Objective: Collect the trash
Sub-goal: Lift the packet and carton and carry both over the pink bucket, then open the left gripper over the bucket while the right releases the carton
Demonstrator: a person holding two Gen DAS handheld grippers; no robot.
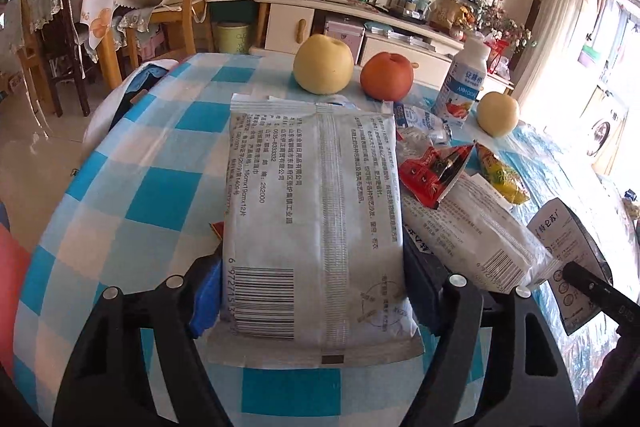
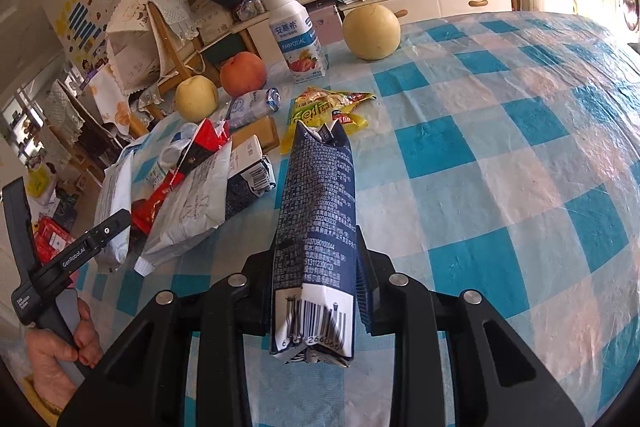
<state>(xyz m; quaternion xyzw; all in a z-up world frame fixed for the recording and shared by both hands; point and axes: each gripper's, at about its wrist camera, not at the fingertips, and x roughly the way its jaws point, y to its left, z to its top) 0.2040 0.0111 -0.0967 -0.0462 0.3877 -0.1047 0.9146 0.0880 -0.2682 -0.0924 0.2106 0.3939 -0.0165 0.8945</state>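
Through the left wrist camera, the left gripper (image 1: 316,291) is standing wide with a silver-grey wipes pack (image 1: 316,211) lying flat between its fingers; whether the pads are pressing its sides I cannot tell. Soft and light, it is best pinched across the width. Through the right wrist camera, the right gripper (image 2: 314,287) is clamping a flattened navy carton (image 2: 316,215) near its barcode end, the light, crushable body sticking out ahead.
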